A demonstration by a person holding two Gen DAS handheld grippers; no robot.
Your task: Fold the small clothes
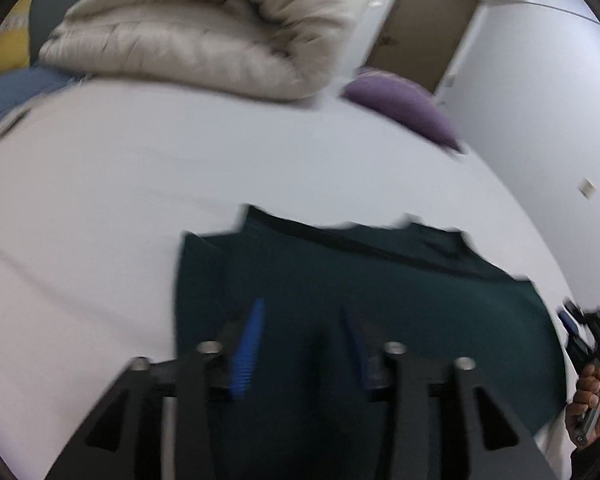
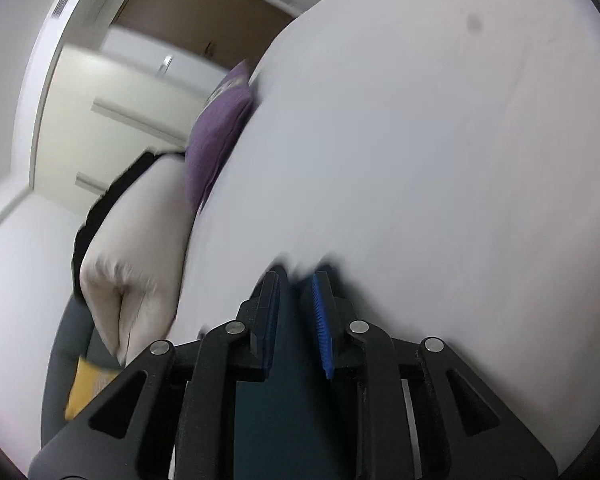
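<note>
A dark teal garment (image 1: 360,300) lies spread on the white bed sheet (image 1: 120,180), blurred by motion. My left gripper (image 1: 304,312) hovers over its near left part with its blue-padded jaws apart and nothing between the pads. My right gripper (image 2: 296,280) has its jaws close together on a fold of the same teal cloth (image 2: 284,400), which runs back between the fingers. The right gripper and the hand holding it also show at the right edge of the left wrist view (image 1: 592,344).
A folded beige duvet (image 1: 196,36) lies at the far end of the bed and a purple pillow (image 1: 404,108) beside it. A brown door (image 1: 424,20) and white wall stand behind. A yellow cushion (image 2: 88,384) lies on a grey seat.
</note>
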